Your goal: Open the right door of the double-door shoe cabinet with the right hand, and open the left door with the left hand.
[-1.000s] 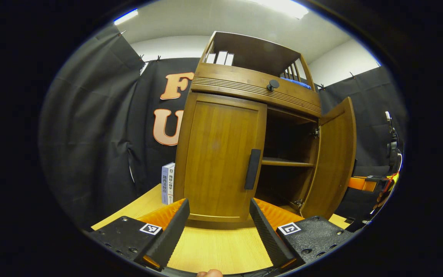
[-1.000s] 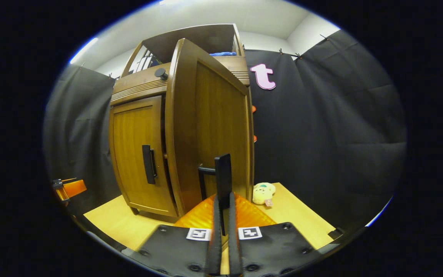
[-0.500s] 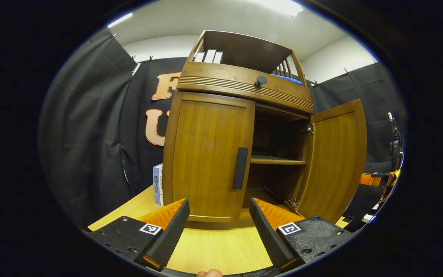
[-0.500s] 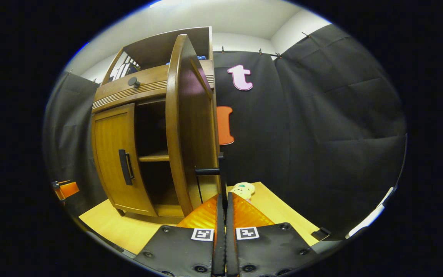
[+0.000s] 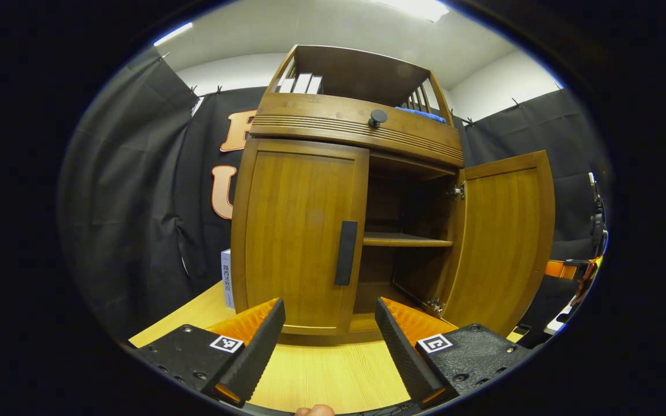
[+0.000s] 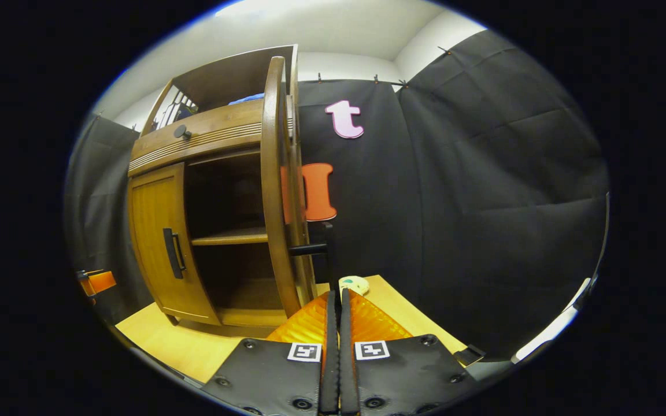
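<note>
Right door (image 6: pixel 278 190) swung wide, edge-on; its handle (image 6: pixel 328 254) clamped by right gripper (image 6: pixel 337 300) (left door (image 6: pixel 156 242) closed).

- The left gripper (image 5: pixel 329 332) is level, its jaws spread wide apart with nothing between them.
- A fingertip (image 5: pixel 314 411) of the person's hand shows at the bottom edge of the left gripper view.
- The right gripper (image 6: pixel 337 300) has its fingers (image 6: pixel 330 346) drawn together, pressing on a thin dark bar.

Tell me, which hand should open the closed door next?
Left, probably. The left hand-held gripper is open, facing the closed left door and its handle. The right hand-held gripper is shut on the right door's handle.
</note>
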The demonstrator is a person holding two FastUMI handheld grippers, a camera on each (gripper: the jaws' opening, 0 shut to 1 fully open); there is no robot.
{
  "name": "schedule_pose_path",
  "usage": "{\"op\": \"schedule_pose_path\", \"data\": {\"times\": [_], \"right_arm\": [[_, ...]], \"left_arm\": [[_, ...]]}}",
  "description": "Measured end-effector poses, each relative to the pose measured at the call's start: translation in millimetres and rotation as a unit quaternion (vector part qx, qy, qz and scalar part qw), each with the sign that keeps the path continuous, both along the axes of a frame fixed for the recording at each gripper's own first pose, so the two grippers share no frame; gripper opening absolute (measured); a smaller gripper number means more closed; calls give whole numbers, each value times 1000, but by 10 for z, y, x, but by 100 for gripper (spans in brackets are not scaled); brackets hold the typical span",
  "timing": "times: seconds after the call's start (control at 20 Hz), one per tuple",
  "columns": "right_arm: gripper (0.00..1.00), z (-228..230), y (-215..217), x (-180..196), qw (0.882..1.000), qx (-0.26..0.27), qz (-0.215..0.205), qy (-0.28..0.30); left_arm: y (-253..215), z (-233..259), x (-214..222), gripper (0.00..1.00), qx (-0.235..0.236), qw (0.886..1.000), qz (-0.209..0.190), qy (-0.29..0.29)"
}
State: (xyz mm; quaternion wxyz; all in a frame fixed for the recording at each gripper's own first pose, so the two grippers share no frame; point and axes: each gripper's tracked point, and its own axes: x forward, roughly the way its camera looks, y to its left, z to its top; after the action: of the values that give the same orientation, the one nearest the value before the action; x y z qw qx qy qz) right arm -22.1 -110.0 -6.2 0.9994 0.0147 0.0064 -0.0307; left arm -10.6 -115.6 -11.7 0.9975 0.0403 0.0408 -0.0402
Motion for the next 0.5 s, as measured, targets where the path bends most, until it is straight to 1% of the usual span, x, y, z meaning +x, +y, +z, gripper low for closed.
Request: {"op": "schedule_pose_path", "data": {"times": [0.05,0.15,0.2,0.25,0.3,0.45,0.5], "right_arm": [[8,2,-73,3,1000,3,-3,1],[8,-61,0,-21,999,27,19,12],[8,-95,-1,-20,999,26,21,15],[8,-119,-21,-8,999,21,20,17],[8,-145,-30,-4,999,21,22,20],[8,-139,-57,-26,999,27,26,17],[8,-125,-92,-44,999,25,23,13]], "left_arm": [[-27,6,10,92,1,1000,0,-1],[-102,13,19,92,0,1000,-2,-1],[-133,16,34,94,0,1000,-3,-1],[-166,13,42,92,0,1000,-5,0],[-185,10,53,95,2,1000,-6,1],[-261,-6,144,95,9,1000,-4,4],[-289,-2,191,92,10,1000,-4,3]]}}
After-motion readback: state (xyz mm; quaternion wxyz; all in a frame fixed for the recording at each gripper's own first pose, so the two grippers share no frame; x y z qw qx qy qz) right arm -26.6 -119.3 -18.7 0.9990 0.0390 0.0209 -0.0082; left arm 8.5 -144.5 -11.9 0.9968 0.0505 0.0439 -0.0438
